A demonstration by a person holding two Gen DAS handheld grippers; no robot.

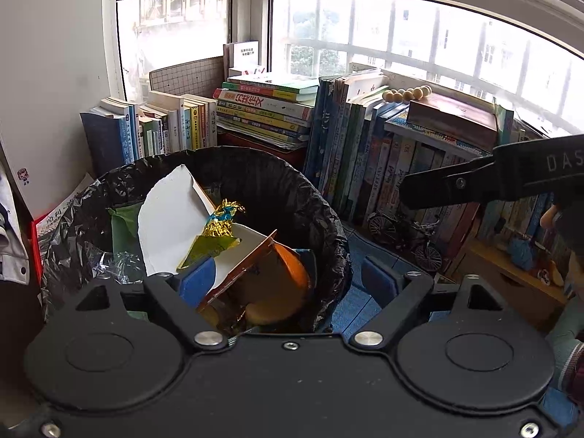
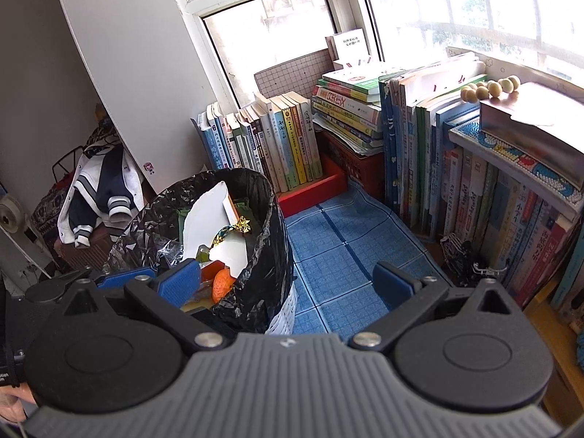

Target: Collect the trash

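The trash bin [image 1: 328, 219] hides its lower contents; book spines [image 2: 474, 189] blur unreadably.

Left gripper [image 1: 288, 277]: black body, blue pads, silver pivot screws. Right gripper [image 2: 288, 281]: grey ribbed housing, black arms, blue pads.

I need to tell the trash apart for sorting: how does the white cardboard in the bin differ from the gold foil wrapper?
The white cardboard is large, flat and plain; the gold foil wrapper is small, crumpled and shiny. The cardboard stands tilted, poking above the rim; the wrapper lies on it. Both sit in the black-lined bin.
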